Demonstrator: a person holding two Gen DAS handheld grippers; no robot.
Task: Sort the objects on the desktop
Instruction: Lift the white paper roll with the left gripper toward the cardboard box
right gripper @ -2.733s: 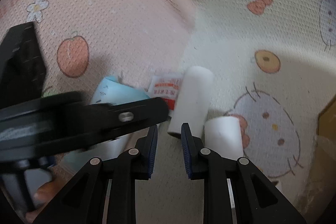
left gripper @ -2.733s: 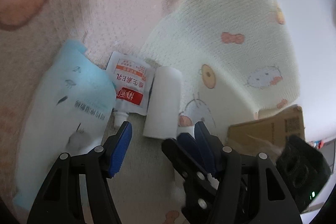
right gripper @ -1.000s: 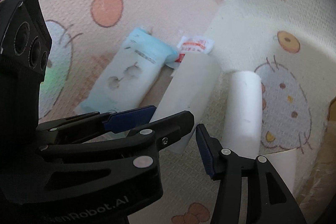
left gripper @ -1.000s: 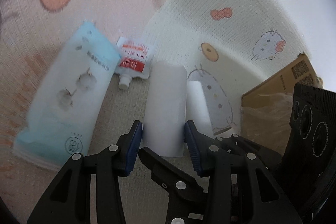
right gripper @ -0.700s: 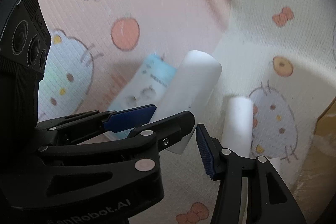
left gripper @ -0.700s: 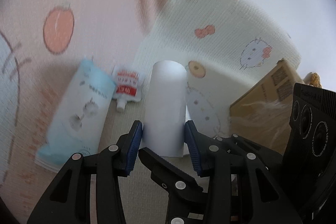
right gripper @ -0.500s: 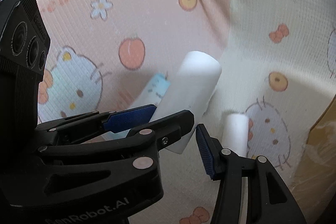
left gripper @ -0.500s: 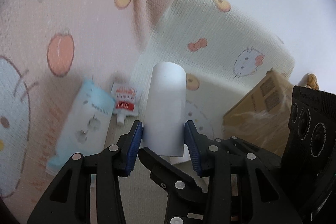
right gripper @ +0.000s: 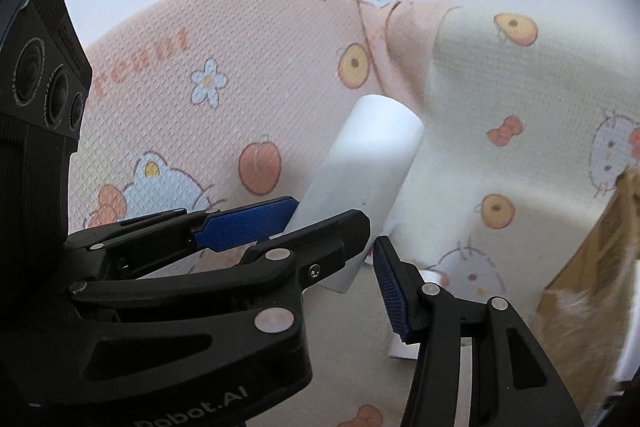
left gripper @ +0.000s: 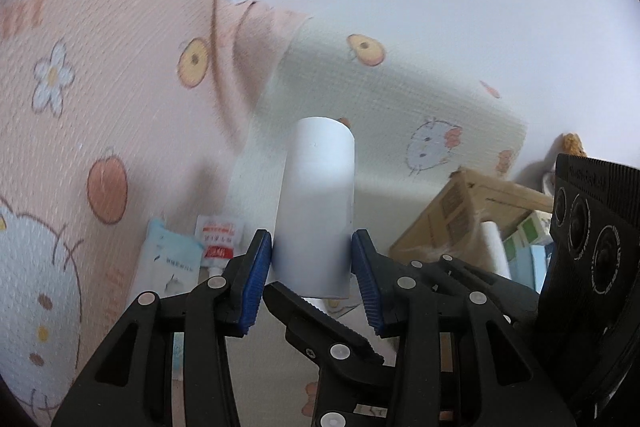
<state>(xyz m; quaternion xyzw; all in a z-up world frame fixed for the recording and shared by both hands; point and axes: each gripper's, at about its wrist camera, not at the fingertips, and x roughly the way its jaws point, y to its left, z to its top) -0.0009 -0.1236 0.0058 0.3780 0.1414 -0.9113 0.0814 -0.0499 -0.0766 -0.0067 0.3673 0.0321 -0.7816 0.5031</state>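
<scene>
Clamping a white paper roll (left gripper: 316, 203) between blue pads (left gripper: 256, 279) of the left gripper (left gripper: 312, 283), well above the cartoon-print cloth (left gripper: 120, 75). Crossing in from the right, right gripper (right gripper: 356, 247) also closed around the roll's near end, one finger under it, the other pad against its edge. Lying below on the cloth: pale blue wipe packet (left gripper: 170, 259), small red-and-white sachet (left gripper: 218, 233) just beside it. Sitting further right: cardboard box (left gripper: 452, 215) holding another white roll (left gripper: 494, 247) and green-white cartons.
</scene>
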